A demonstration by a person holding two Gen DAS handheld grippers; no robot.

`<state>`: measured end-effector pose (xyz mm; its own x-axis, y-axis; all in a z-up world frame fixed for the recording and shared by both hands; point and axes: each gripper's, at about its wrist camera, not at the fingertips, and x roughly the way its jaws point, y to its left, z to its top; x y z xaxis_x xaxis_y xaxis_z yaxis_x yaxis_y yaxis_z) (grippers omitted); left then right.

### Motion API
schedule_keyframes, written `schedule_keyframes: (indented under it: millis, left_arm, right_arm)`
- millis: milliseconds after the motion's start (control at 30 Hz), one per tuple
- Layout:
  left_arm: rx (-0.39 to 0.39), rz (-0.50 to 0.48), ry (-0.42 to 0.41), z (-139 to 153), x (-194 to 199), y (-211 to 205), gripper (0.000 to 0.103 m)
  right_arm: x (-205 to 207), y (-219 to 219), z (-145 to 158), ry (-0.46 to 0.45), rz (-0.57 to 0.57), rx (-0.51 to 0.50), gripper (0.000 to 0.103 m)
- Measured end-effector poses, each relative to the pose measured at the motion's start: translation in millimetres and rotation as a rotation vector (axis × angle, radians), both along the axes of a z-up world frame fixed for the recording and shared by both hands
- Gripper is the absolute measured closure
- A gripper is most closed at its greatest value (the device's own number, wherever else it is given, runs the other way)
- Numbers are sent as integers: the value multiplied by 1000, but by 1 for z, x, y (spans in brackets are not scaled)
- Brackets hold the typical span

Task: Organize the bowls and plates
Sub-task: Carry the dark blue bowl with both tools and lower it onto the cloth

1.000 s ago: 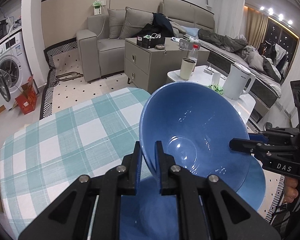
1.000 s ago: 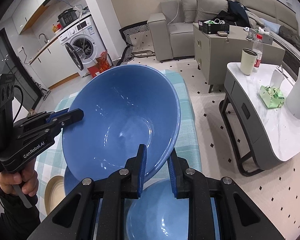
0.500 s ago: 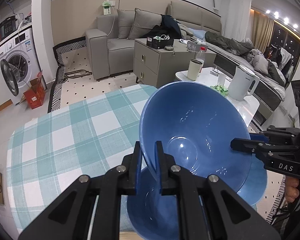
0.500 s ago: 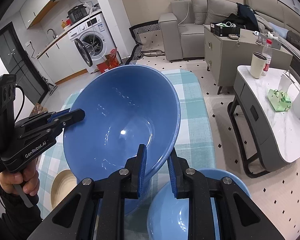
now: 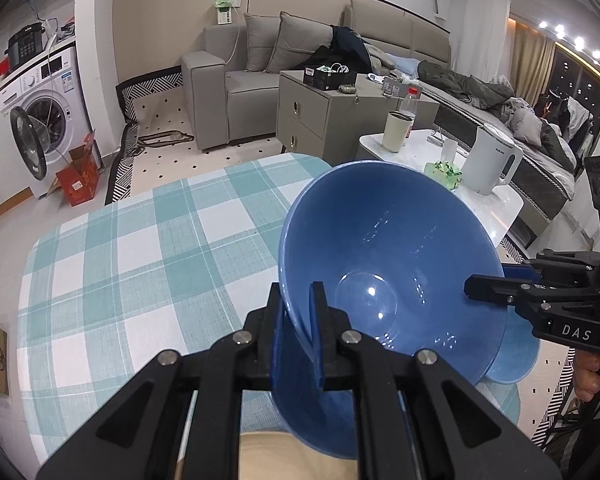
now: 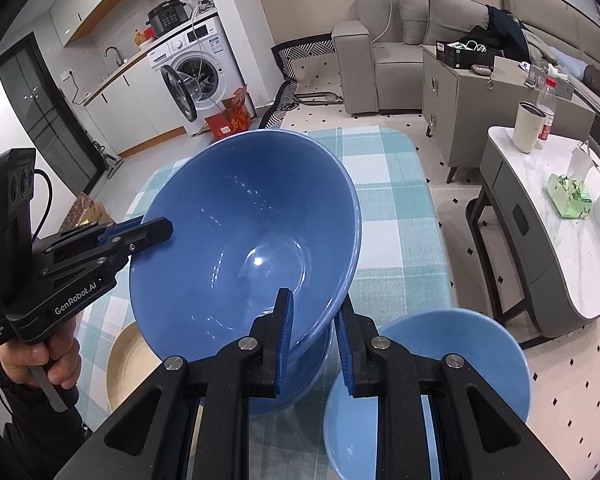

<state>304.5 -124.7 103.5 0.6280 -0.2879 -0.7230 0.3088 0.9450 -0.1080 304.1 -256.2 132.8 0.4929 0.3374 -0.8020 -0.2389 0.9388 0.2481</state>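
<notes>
Both tools grip one blue bowl by its rim, above the checked bench.

The left tool (image 5: 300, 316) is pinched narrow on the bowl's (image 5: 388, 264) near rim at 6 o'clock in its own view, and the right tool (image 5: 484, 286) clamps the rim at 3 o'clock. In the right wrist view, the right tool (image 6: 312, 320) bites the bowl's (image 6: 244, 248) lower edge, and the left tool (image 6: 156, 228) holds the rim at 9 o'clock, a hand (image 6: 40, 360) on its handle. The bowl is tilted, its opening toward the cameras. A second blue bowl (image 6: 460, 344) sits at 5 o'clock on the bench (image 6: 396, 216), and a tan dish (image 6: 128, 360) at 7 o'clock.
</notes>
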Motion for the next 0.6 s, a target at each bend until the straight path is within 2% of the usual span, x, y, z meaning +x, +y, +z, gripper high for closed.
schedule_keyframes:
  millis: [600]
  left_arm:
    - [40, 12, 49, -34, -24, 4, 93]
  right_arm:
    - [-24, 16, -33, 54, 34, -17, 82]
